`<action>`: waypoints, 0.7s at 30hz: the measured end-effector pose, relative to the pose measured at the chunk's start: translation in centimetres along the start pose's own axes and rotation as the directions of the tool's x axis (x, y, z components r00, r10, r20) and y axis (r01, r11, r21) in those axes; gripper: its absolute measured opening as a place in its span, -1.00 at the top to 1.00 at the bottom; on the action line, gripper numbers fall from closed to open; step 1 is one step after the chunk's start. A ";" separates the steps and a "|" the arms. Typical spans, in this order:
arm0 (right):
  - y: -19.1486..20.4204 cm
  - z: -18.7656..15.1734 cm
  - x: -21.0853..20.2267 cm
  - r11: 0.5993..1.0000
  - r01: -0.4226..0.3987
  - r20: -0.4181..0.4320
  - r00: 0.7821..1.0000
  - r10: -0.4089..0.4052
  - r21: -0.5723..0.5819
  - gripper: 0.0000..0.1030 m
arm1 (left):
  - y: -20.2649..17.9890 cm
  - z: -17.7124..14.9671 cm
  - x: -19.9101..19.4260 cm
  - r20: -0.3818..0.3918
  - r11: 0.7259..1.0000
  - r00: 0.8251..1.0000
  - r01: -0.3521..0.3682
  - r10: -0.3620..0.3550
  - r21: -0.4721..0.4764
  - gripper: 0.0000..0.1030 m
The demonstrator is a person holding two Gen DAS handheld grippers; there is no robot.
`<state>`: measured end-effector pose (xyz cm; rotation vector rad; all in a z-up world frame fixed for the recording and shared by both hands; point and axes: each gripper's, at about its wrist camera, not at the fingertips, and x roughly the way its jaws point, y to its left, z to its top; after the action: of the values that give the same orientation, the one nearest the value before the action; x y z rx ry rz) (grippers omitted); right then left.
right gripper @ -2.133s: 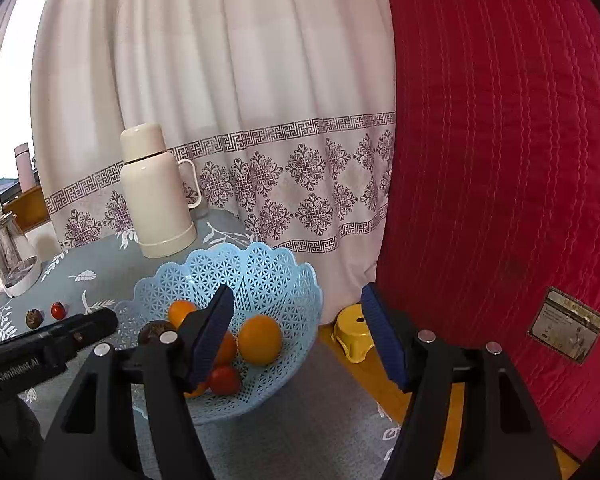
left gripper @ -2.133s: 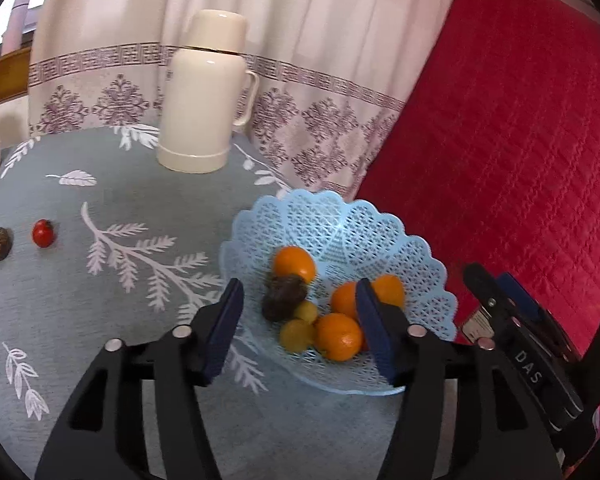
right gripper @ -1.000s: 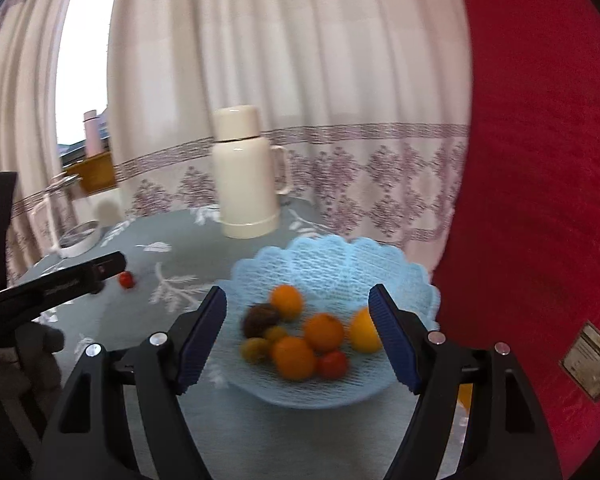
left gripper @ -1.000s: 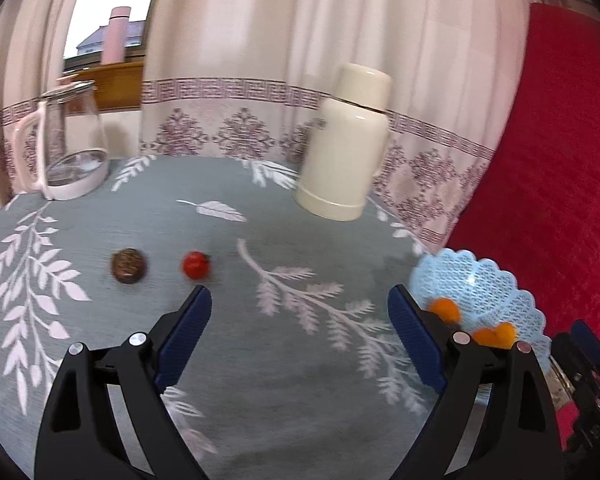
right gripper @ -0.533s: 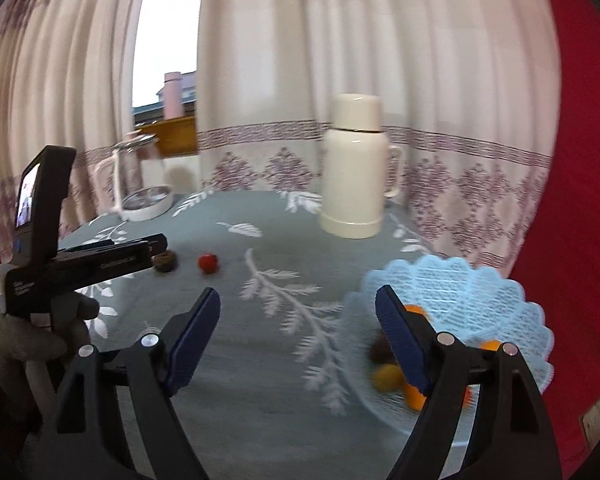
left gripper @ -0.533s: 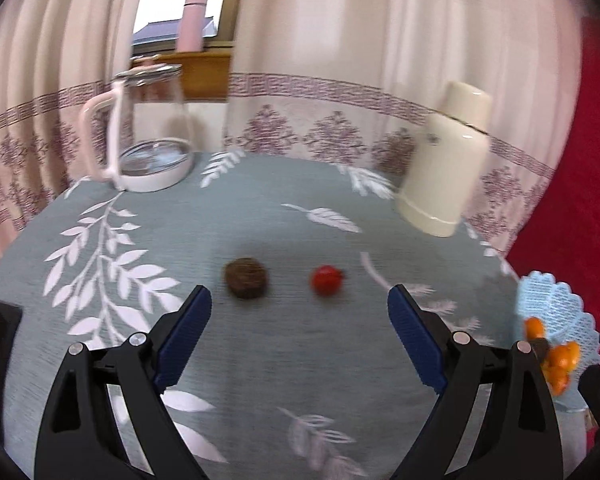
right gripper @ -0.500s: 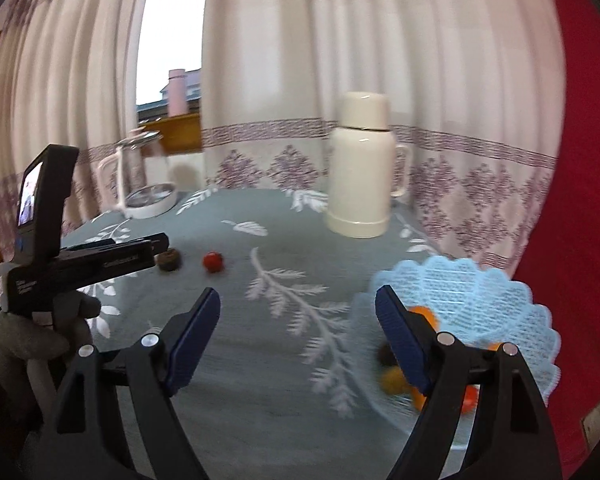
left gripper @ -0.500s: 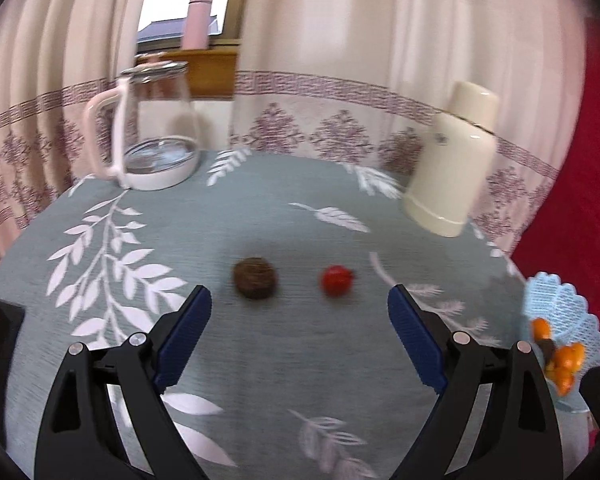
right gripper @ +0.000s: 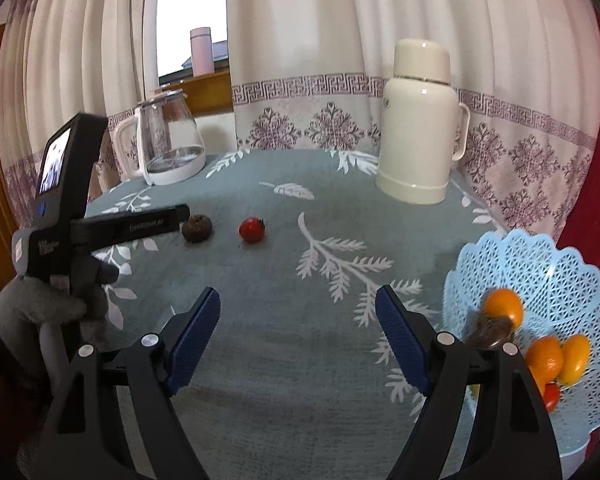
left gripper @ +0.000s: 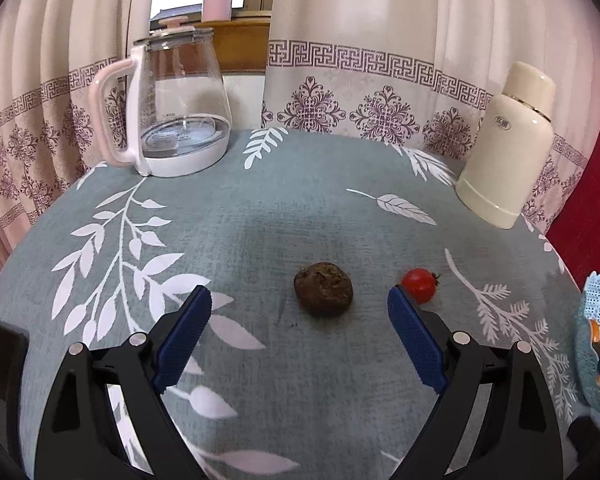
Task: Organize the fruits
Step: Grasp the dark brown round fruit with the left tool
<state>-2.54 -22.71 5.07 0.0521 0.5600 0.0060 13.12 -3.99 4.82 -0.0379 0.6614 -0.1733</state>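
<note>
A wrinkled brown fruit (left gripper: pixel 323 289) and a small red tomato (left gripper: pixel 419 280) lie on the grey-green tablecloth. My left gripper (left gripper: pixel 299 302) is open and empty, with the brown fruit just ahead between its jaws. In the right wrist view the brown fruit (right gripper: pixel 196 228) and the tomato (right gripper: pixel 252 229) lie at mid-left, the left gripper's finger (right gripper: pixel 140 223) beside the brown fruit. My right gripper (right gripper: pixel 298 304) is open and empty over bare cloth. A light blue lace basket (right gripper: pixel 540 272) at the right holds several oranges and other small fruits.
A cream thermos (right gripper: pixel 418 124) stands at the back right of the table and a glass kettle (left gripper: pixel 172 104) at the back left. Patterned curtains hang behind the table. The basket's rim (left gripper: pixel 598 312) shows at the left wrist view's right edge. A red quilted surface is at the far right.
My left gripper has swung left from the basket and moved in on the brown fruit and tomato. My right gripper has turned left too, so the basket now sits at its right.
</note>
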 end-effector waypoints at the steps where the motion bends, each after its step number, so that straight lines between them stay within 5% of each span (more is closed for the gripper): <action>1: -0.1 -0.1 0.2 1.000 -0.003 -0.007 1.000 0.003 0.006 -0.55 | 0.1 0.2 0.4 -0.011 1.000 1.000 0.007 -0.007 -0.004 -0.77; 8: -0.4 -0.4 0.9 0.999 -0.027 -0.027 0.999 0.028 0.027 -0.55 | -0.3 0.9 3.4 -0.094 0.999 0.995 0.037 -0.036 0.016 -0.71; 18: -0.4 -0.7 0.9 0.999 -0.039 -0.026 0.999 0.040 0.024 -0.55 | -0.8 0.8 5.9 -0.175 0.997 0.982 0.073 -0.067 0.027 0.12; 21: -0.3 -0.7 1.0 0.999 -0.034 -0.033 0.999 0.035 0.020 -0.55 | -0.9 0.7 5.5 -0.160 0.996 0.984 0.079 -0.073 0.029 0.14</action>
<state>-2.07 -22.97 3.89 0.0808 0.5925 0.0349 17.67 -5.80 2.10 -0.0155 0.8159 -0.2635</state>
